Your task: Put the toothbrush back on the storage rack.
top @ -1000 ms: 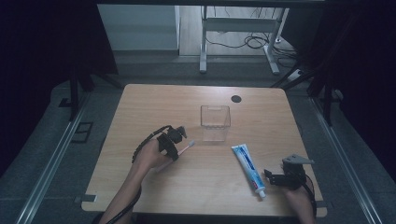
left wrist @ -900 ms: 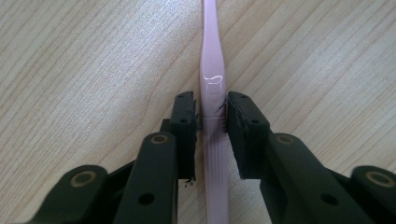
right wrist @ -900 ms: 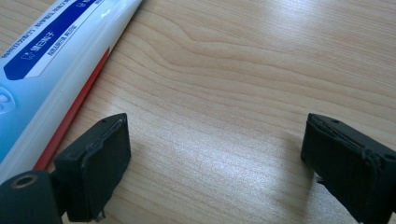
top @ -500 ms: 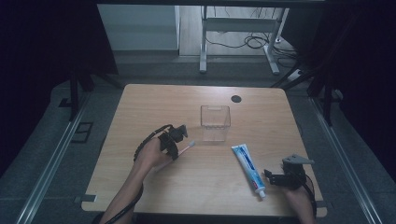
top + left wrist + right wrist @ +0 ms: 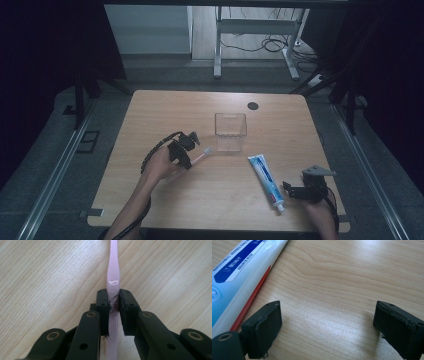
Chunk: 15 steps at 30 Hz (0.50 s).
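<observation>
We see the left gripper (image 5: 113, 312) clenched on a pink toothbrush (image 5: 113, 282) just left of the clear box (image 5: 230, 131) — brush head nearly at its base. Right of the box lies a toothpaste tube (image 5: 265, 173); beside its cap, the right gripper (image 5: 327, 330) gapes wide over bare table (image 5: 150, 110).

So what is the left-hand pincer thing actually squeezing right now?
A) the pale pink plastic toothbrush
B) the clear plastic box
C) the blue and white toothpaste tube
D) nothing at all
A: in the left gripper view, the left gripper has its black jaws shut on the handle of the pale pink plastic toothbrush, lying on the wooden table.
</observation>
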### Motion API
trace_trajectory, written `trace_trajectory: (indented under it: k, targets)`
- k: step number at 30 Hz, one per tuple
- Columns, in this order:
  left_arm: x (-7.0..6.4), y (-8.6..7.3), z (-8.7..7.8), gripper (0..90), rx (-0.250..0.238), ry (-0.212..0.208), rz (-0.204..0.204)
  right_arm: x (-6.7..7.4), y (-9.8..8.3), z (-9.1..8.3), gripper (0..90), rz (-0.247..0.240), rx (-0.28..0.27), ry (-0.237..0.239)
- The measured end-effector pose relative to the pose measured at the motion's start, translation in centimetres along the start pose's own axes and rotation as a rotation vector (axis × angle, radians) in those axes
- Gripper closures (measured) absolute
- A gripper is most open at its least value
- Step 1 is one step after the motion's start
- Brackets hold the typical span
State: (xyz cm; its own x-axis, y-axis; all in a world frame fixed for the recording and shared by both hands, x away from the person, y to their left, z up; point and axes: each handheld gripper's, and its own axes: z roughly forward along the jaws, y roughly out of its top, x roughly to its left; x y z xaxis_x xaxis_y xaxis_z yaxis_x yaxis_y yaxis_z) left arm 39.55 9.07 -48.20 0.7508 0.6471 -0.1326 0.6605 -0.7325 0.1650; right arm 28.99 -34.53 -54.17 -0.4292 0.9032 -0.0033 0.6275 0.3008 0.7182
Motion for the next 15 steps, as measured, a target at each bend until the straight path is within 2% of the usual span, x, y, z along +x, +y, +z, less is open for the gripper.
trace_trajectory:
  k: [2,10,15]
  targets:
    - [0.0,-0.2,-0.5,78.9,-0.027,0.002,0.005,0.0,0.0,0.0,8.0,0.0,0.0,0.0]
    - [-0.3,-0.6,-1.6,78.9,-0.078,0.007,0.014,0.0,0.0,0.0,8.0,0.0,0.0,0.0]
    - [-0.7,-1.0,-2.2,79.0,-0.127,0.009,0.007,0.0,0.0,0.0,8.0,0.0,0.0,0.0]
